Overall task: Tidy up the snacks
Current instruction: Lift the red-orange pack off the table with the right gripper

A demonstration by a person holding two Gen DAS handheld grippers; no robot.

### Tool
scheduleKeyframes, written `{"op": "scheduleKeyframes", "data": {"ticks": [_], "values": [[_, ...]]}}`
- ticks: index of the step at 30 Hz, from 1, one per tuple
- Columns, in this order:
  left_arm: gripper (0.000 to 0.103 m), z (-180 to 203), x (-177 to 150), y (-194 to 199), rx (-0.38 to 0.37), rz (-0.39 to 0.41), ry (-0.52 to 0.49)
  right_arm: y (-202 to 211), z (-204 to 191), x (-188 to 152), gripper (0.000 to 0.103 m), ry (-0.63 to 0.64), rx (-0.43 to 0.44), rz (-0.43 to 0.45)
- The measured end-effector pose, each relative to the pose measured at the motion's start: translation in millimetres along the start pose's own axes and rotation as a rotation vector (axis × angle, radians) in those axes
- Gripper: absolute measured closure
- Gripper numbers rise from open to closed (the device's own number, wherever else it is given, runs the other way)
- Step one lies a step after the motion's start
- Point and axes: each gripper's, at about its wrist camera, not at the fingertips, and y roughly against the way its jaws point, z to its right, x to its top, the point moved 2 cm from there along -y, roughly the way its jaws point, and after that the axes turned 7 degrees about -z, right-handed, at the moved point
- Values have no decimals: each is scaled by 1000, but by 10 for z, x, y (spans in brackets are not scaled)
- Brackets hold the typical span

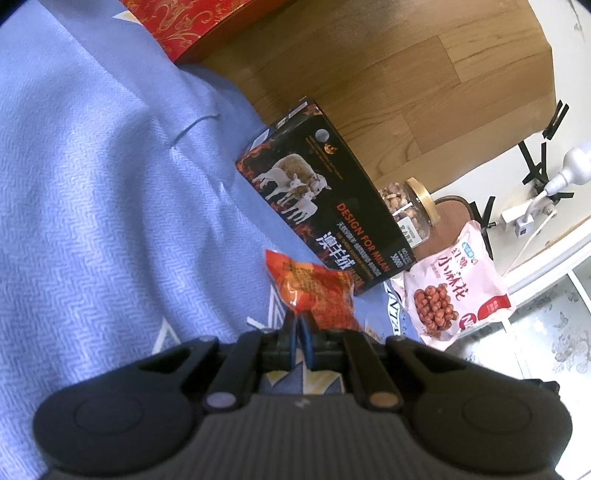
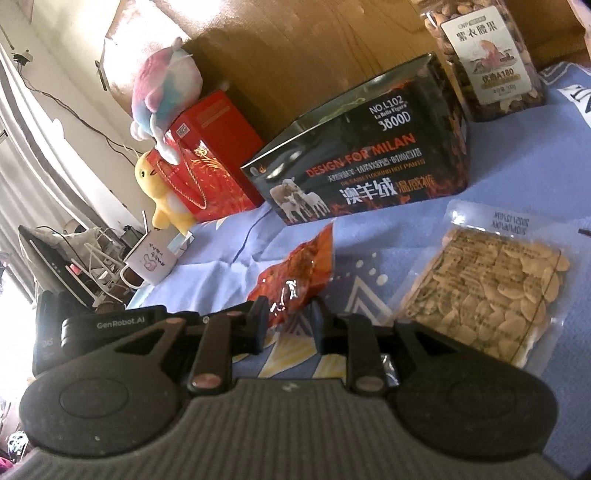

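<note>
- The nut jar [image 2: 487, 55] is cut off by the top edge in the right wrist view.
- The red gift box [image 1: 177, 26] is cropped in the left wrist view.
- The orange snack packet [image 1: 314, 291] is partly hidden by fingers [image 1: 306, 332].

The left gripper [image 1: 300, 328] is showing a matte black body with a broad, finely ribbed grey panel across its middle. Two rounded black housings are flanking that panel, each bearing a shallow circular recess. Flat black link bars are running forward from silvery round pivot pins toward two narrow black fingers [image 1: 286, 334] lined with blue pads.

The right gripper [image 2: 290, 319] is sharing the same build: ribbed grey centre, twin round black housings with ring-shaped recesses, black link bars on coppery pivot pins, and black fingers [image 2: 258, 317] with blue pads. Dust specks are dotting its dark surfaces.
</note>
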Motion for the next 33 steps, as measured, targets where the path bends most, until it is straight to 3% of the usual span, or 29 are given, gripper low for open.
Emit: {"op": "scheduleKeyframes", "data": {"ticks": [12, 21, 27, 33], "values": [[99, 20, 1, -6, 7, -11, -16, -215, -76, 107, 64, 2, -34, -13], [99, 16, 0, -3, 0, -14, -15, -252, -111, 82, 83, 41, -50, -19], [98, -26, 12, 18, -26, -17, 10, -247, -282, -10, 89, 180, -90, 5], [98, -45, 12, 39, -45, -14, 23, -247, -257, -4, 89, 177, -81, 9]]}}
